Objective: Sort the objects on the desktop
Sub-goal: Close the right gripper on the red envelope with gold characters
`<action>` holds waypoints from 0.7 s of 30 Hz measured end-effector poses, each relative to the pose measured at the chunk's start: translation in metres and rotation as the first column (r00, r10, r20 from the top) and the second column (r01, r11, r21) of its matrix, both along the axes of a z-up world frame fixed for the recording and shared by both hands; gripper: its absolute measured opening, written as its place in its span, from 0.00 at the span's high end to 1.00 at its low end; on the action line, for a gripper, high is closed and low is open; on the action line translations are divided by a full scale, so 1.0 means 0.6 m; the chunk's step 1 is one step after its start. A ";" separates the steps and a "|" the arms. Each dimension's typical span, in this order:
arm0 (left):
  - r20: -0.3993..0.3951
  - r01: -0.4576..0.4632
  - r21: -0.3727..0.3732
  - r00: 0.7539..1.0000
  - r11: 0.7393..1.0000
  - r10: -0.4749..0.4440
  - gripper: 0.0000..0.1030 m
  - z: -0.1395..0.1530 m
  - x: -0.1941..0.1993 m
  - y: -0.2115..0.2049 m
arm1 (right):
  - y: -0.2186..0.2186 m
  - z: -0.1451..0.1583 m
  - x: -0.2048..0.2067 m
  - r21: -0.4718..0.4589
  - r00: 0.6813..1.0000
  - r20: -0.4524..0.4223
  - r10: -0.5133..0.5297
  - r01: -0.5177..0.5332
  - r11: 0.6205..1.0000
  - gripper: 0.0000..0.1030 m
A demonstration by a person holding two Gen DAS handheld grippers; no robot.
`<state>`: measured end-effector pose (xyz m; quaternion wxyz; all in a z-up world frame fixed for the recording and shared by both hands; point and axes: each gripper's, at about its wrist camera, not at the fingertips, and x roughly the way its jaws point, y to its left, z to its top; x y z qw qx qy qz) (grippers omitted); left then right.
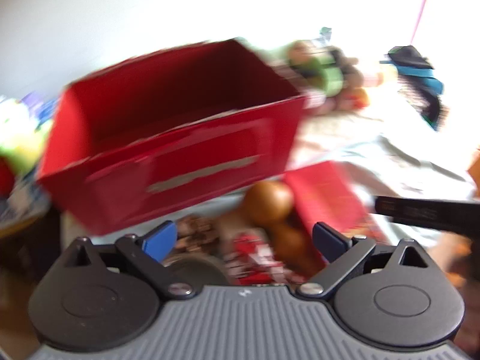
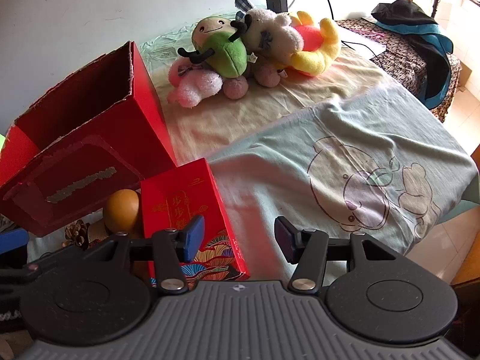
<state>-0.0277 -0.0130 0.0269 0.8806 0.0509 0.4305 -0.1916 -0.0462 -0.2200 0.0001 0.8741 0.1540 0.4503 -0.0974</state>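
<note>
A large open red box [image 2: 90, 126] stands at the left of the table; the blurred left wrist view shows it too [image 1: 180, 132]. In front of it lie a brown wooden gourd [image 2: 121, 207], a pine cone [image 2: 76, 232] and a flat red packet [image 2: 192, 216]. My left gripper [image 1: 244, 238] is open above the gourd [image 1: 270, 201] and a red-white wrapped item [image 1: 255, 255]. My right gripper [image 2: 237, 240] is open, its left finger over the red packet. Plush toys [image 2: 237, 48] lie at the back.
A pale green cloth with a bear drawing [image 2: 360, 186] covers the table's right side, ending at the right edge. A charger with cables [image 2: 277, 1] sits behind the toys. A dark bag [image 2: 420, 30] lies on furniture at far right.
</note>
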 end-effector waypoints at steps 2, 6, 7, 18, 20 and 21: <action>0.027 0.091 -0.017 0.996 0.996 -0.091 0.03 0.003 -0.010 -0.022 | -0.014 -0.003 0.002 0.050 0.999 0.011 0.037 -0.037 0.998 0.54; 0.012 0.174 -0.099 0.985 0.980 -0.174 0.05 0.003 -0.021 -0.065 | -0.025 -0.008 0.021 0.073 0.992 0.030 0.122 -0.124 0.990 0.54; -0.015 0.177 -0.119 0.983 0.977 -0.180 0.05 0.003 -0.019 -0.071 | -0.027 -0.010 0.027 0.082 0.989 0.029 0.146 -0.148 0.986 0.54; -0.267 0.017 -0.130 0.962 0.991 -0.051 0.09 -0.067 0.055 -0.141 | -0.061 -0.033 0.103 0.225 0.882 -0.007 0.471 -0.457 0.860 0.58; -0.300 -0.045 -0.113 0.954 0.993 0.009 0.09 -0.078 0.060 -0.147 | -0.067 -0.042 0.115 0.264 0.858 -0.018 0.514 -0.491 0.830 0.59; -0.317 -0.077 -0.114 0.948 0.991 0.037 0.09 -0.084 0.060 -0.147 | -0.068 -0.046 0.122 0.282 0.845 -0.025 0.534 -0.506 0.815 0.59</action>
